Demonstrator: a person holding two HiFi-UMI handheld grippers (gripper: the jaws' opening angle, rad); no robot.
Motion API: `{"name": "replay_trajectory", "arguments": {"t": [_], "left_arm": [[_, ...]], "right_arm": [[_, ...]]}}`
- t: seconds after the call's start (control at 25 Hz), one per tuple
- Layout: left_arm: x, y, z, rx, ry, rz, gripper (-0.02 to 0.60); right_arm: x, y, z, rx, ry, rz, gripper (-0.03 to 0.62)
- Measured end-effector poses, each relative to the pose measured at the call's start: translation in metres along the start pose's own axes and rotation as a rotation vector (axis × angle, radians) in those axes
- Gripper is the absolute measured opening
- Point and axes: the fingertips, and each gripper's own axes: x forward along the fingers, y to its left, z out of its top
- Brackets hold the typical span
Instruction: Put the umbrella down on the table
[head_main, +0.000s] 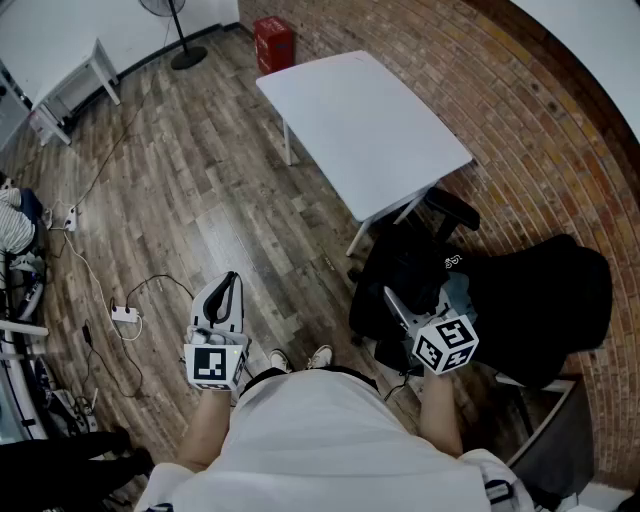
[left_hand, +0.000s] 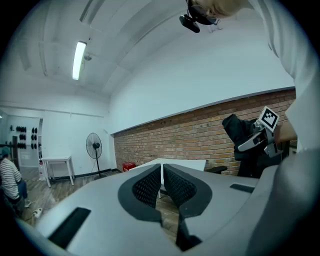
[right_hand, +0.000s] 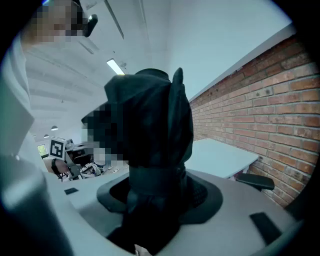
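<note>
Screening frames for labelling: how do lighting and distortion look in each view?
Head view: evenly lit, fisheye curves the brick wall. Left gripper view: sharp, bright ceiling light, black corners. Right gripper view: the dark umbrella fills the centre, underexposed.

The person is wearing a white short-sleeved cotton shirt and pale low sneakers, the light-grey plastic left gripper and matching right gripper each showing black ribbed pads and a white cube of black square markers.

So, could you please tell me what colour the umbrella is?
Black. The umbrella shows best in the right gripper view.
</note>
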Motion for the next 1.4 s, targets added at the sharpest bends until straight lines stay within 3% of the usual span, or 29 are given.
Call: {"name": "replay_trajectory", "arguments": {"t": [0.4, 0.56, 0.92, 1.16, 1.4], "left_arm": [[-0.023, 0.024, 0.0, -0.004, -0.013, -0.006, 0.035], [-0.027, 0.033, -0.01, -0.024, 0.003, -0.027, 0.035], [-0.029, 0.054, -0.035, -0.063, 0.012, -0.093, 0.035], [-0.008, 0.061, -0.037, -0.061, 0.032, -0.108, 0.035], [0.053, 0.063, -0.042, -0.076, 0.059, -0.084, 0.035]], "right_arm": [[0.011, 0.043, 0.012, -0.015, -0.013, 0.022, 0.245], [0.012, 0.056, 0.016, 0.057, -0.053, 0.027, 0.247], [0.014, 0.07, 0.019, 0.081, -0.083, -0.065, 0.245], [0.031, 0.058, 0.03, 0.088, -0.085, -0.078, 0.245], [0.088, 0.008, 0.047, 0.091, -0.085, -0.039, 0.246]]}}
